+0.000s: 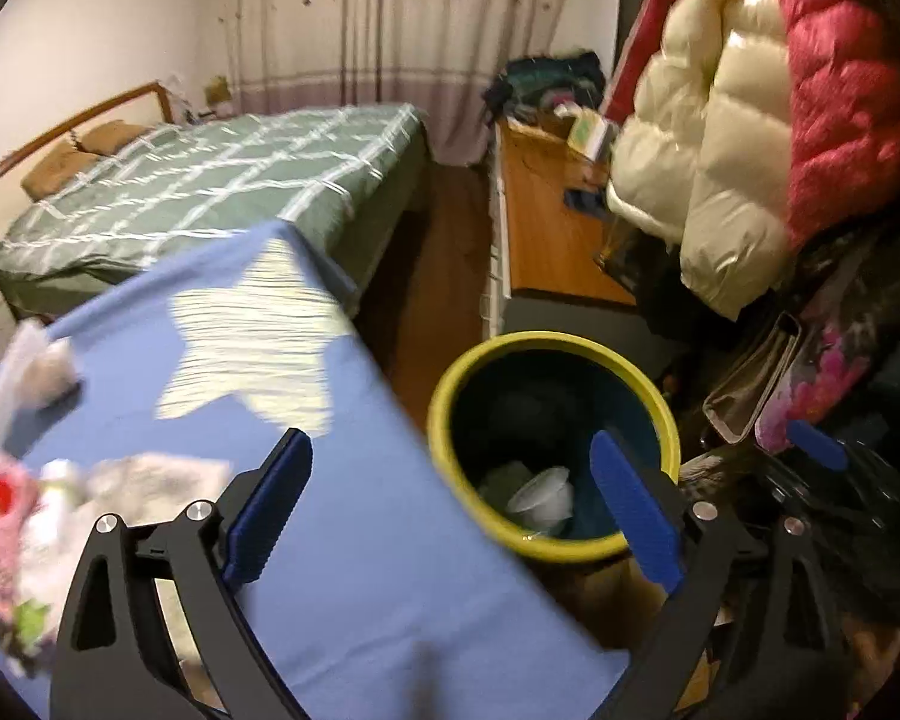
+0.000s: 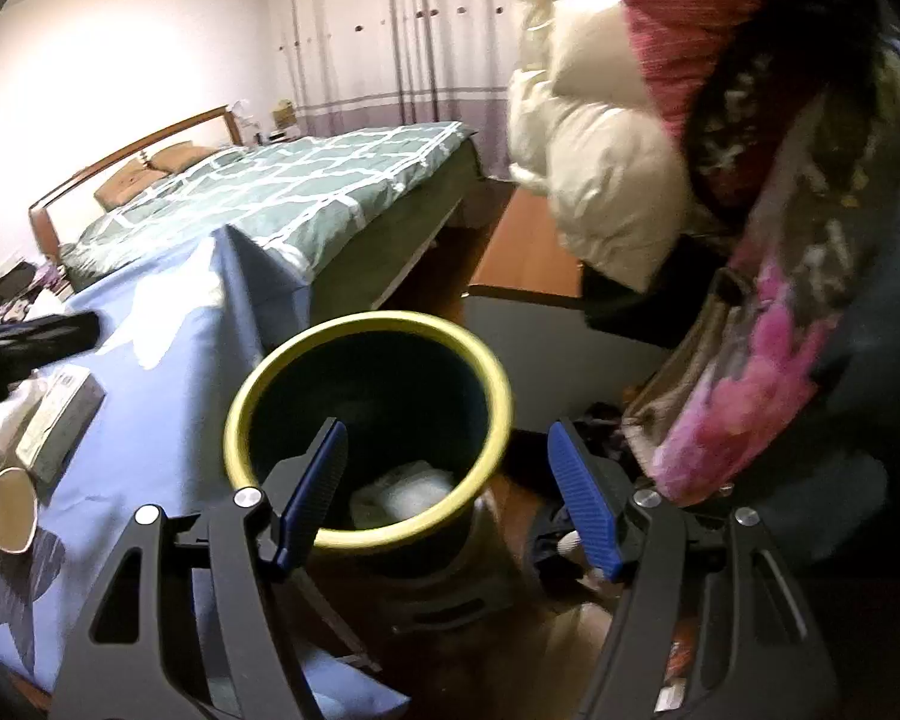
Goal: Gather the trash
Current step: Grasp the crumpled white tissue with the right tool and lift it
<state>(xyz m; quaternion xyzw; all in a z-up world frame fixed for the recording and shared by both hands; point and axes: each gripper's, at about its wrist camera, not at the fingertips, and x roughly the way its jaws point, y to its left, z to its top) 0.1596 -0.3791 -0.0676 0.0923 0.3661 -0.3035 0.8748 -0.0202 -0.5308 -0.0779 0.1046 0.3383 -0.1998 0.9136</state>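
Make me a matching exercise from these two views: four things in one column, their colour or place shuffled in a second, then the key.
1. trash bin
2. tablecloth
3. bed cover
4. white cup

A. green with white checks
B. lying inside the bin
C. yellow rim, dark inside
D. blue with pale star shapes

Pairs: 1-C, 2-D, 3-A, 4-B
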